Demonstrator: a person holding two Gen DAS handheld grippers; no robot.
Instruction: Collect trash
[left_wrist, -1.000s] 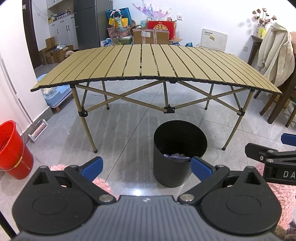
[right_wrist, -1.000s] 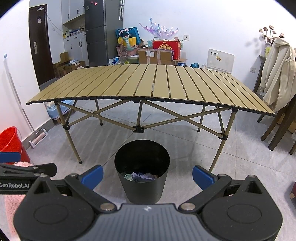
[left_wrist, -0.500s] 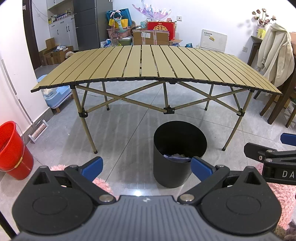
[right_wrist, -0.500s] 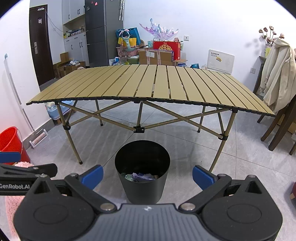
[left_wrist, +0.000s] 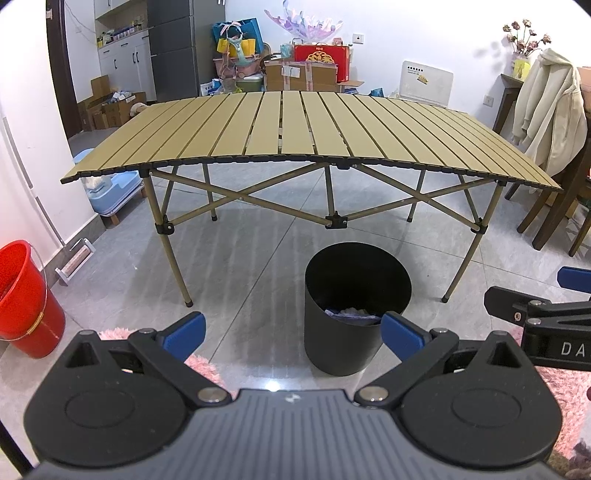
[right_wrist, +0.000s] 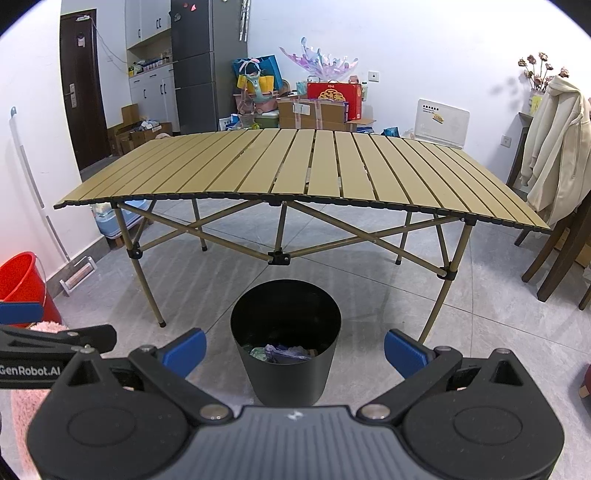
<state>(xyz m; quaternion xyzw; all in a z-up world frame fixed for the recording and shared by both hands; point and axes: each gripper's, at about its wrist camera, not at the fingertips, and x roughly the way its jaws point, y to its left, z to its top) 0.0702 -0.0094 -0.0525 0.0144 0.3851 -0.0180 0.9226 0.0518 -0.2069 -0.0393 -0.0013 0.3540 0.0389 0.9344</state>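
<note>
Trash (right_wrist: 282, 352) inside bin (right_wrist: 284, 380) shows fuller from right wrist.

"GenRobot.AI" reads on the left gripper (right_wrist: 55, 345) at lower left; "DA", seemingly cut off, on the right gripper (left_wrist: 535, 310) at lower right.

White walls, grey tiled floor (left_wrist: 258, 266), slatted folding table (left_wrist: 295, 129).

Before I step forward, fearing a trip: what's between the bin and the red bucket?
Bare floor tiles and one table leg, in the left wrist view.
</note>
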